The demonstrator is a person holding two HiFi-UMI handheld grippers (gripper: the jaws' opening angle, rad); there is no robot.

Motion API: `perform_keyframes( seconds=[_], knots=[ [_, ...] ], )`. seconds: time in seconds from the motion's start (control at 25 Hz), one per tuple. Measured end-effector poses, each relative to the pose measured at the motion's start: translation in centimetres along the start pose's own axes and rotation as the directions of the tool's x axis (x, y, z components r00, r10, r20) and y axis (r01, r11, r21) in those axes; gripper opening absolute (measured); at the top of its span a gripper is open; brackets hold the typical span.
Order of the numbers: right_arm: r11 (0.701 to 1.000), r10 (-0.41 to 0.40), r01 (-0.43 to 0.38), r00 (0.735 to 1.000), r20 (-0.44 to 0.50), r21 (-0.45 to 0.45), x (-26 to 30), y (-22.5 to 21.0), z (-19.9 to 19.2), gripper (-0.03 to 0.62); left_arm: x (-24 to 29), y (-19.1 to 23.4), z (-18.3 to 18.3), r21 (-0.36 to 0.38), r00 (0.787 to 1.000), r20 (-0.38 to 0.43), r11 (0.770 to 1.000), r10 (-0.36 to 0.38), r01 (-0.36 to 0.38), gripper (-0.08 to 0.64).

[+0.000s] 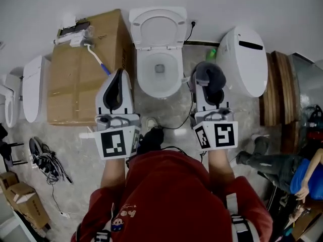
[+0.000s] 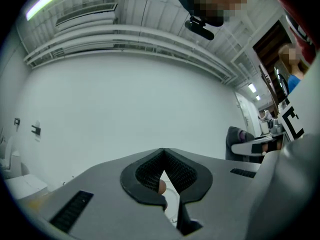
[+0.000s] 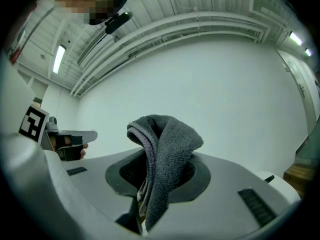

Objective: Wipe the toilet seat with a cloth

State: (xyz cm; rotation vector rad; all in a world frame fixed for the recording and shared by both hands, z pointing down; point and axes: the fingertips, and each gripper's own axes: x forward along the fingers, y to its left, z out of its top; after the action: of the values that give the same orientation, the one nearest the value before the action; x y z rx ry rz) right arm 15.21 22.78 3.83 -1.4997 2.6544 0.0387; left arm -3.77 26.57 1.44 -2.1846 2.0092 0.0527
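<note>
A person stood before an open toilet (image 1: pixel 159 59), the right gripper (image 1: pixel 207 96) clamped on a folded grey cloth (image 3: pixel 167 154) held to the right of the toilet seat (image 1: pixel 142 72). The left gripper (image 1: pixel 119 77) was closed and empty.

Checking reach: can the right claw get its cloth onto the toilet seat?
Probably yes: the toilet seat lies uncovered, with nothing between it and the right claw holding the grey cloth.

Toilet (image 1: pixel 159 54) against back wall (image 1: pixel 242 1). Cardboard box (image 1: pixel 83 79) just left of it, perhaps a brush (image 1: pixel 97 59) on top. Second toilet unit (image 1: pixel 246 59) to its right. Left gripper (image 1: pixel 119 74) front-left of it; right gripper (image 1: pixel 206 85), cloth (image 1: pixel 214 75) in it, front-right.
</note>
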Motion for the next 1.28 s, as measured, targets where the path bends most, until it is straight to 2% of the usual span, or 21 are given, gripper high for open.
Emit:
perform_keyframes(
  seconds=[0.16,0.32,0.48,0.88,1.28],
  knots=[
    [1.000,-0.024,0.024,1.000,-0.021,0.006,5.1,0.9,-0.8,0.091,4.3,3.7,-1.0,-0.014,1.000,-0.008,1.000,-0.028,0.028,0.012],
    [0.999,-0.051,0.051,0.998,-0.038,-0.011,8.1,0.6,-0.6,0.091,7.7,4.8,-1.7,-0.044,0.997,-0.012,0.996,-0.072,0.071,0.012],
    [0.998,-0.059,0.058,0.997,-0.049,-0.021,10.3,0.6,-0.9,0.091,9.3,6.2,-2.2,-0.050,0.997,-0.011,0.996,-0.077,0.076,0.012],
    [0.999,-0.047,0.047,0.998,-0.047,-0.007,16.0,-2.7,-2.1,0.091,13.9,8.2,-3.5,-0.033,0.999,-0.024,0.999,-0.023,0.022,0.012],
    [1.000,0.012,-0.011,0.999,-0.052,0.012,24.9,-11.8,-4.2,0.091,23.6,6.9,-5.8,-0.012,0.995,-0.051,0.996,0.083,-0.084,0.012]
  ],
)
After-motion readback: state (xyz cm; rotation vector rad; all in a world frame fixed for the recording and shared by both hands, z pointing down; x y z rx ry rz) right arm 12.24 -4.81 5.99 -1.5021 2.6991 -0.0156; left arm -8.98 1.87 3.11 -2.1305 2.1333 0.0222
